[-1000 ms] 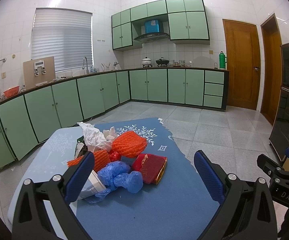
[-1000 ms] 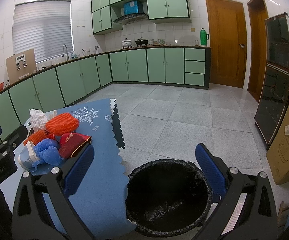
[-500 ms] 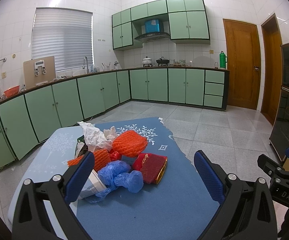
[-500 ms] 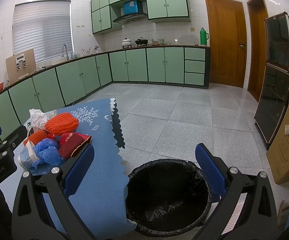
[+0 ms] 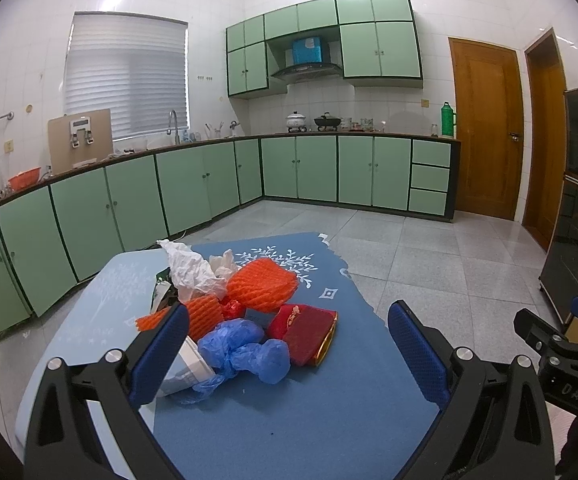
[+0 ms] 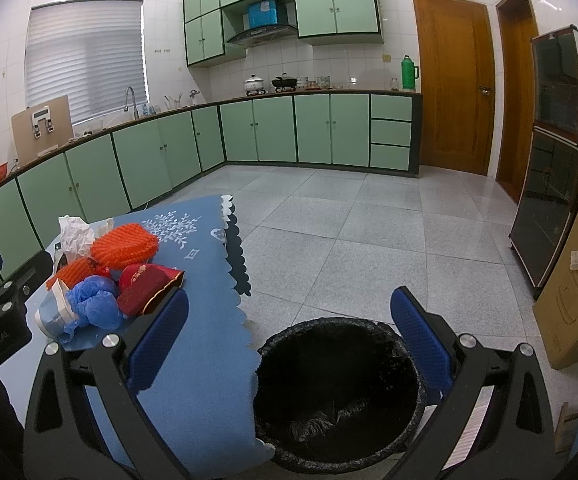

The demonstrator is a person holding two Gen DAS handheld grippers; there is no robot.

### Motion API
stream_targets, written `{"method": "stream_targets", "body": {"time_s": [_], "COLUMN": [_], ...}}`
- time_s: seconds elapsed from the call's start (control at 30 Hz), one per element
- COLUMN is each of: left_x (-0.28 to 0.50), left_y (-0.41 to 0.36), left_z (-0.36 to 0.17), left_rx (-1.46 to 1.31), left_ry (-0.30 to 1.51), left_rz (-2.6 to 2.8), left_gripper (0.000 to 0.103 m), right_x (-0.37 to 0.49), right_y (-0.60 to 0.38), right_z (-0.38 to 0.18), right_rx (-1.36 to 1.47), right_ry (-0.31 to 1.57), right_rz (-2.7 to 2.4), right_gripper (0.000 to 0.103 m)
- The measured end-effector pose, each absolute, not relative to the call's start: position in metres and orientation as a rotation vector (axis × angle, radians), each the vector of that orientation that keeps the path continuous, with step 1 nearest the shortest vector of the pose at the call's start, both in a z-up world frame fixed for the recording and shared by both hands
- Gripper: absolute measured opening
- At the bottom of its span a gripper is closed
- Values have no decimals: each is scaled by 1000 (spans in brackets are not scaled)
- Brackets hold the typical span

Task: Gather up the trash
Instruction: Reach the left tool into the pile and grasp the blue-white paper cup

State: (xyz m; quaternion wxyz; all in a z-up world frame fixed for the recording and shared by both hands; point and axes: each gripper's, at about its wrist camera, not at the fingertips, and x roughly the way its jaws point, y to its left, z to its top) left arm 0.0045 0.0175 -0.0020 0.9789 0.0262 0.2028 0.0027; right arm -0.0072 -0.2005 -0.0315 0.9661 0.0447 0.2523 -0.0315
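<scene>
A heap of trash lies on the blue tablecloth (image 5: 297, 408): a red box (image 5: 307, 330), blue plastic bags (image 5: 245, 346), orange foam nets (image 5: 263, 284), crumpled white paper (image 5: 191, 268) and a white cup (image 5: 187, 368). My left gripper (image 5: 289, 344) stands open just short of the heap, nothing between its fingers. My right gripper (image 6: 289, 332) is open above a bin lined with a black bag (image 6: 337, 396) on the floor beside the table. The heap shows again at the left, with its red box (image 6: 147, 286) and blue bags (image 6: 93, 306).
Green kitchen cabinets (image 5: 177, 184) run along the back and left walls. A dark glass cabinet (image 6: 549, 208) and a cardboard box (image 6: 577, 276) stand at the right. Grey tiled floor (image 6: 369, 232) stretches beyond the table. Two wooden doors (image 6: 453, 88) are at the far right.
</scene>
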Motion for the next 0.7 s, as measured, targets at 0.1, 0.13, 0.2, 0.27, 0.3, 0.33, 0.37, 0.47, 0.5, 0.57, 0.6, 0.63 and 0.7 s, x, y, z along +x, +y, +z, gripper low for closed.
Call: {"method": "stream_targets", "body": {"time_s": [0.1,0.13,0.2,0.27,0.3,0.33,0.37,0.47,0.5,0.57,0.6,0.63,0.7], "left_x": [4,5,7,12,16,20,23,34,40,48,52,57,63], "left_y": [20,22,27,36,43,50,55,82,94,112,121,132,146], "left_z": [-1,-2,-3,-5,-7,-8,-9,-18,-23,-31,-35,-41,-49], "left_rx": [48,47,45,43,42,41,41,54,63,66,65,64,60], "left_ry": [409,408,404,403,403,405,406,413,422,440,452,472,503], "left_rz": [15,23,34,57,81,103,117,186,210,238,247,256,258], "left_gripper": [97,97,97,97,97,97,97,97,97,97,97,97,97], "right_x": [-4,-3,2,11,15,21,27,48,56,70,79,85,100], "right_y": [-197,-195,-189,-181,-176,-171,-165,-148,-142,-130,-123,-118,-105], "right_z": [-33,-34,-35,-37,-37,-38,-40,-45,-48,-53,-57,-62,-70], "right_rx": [88,84,78,71,65,58,51,35,36,35,33,32,29], "right_ry": [508,505,499,493,491,490,489,497,505,519,531,545,575], "right_rz": [-57,-53,-39,-22,-14,-2,12,52,70,99,116,129,144], "right_gripper": [98,98,98,98,98,98,98,98,98,98,98,98,98]}}
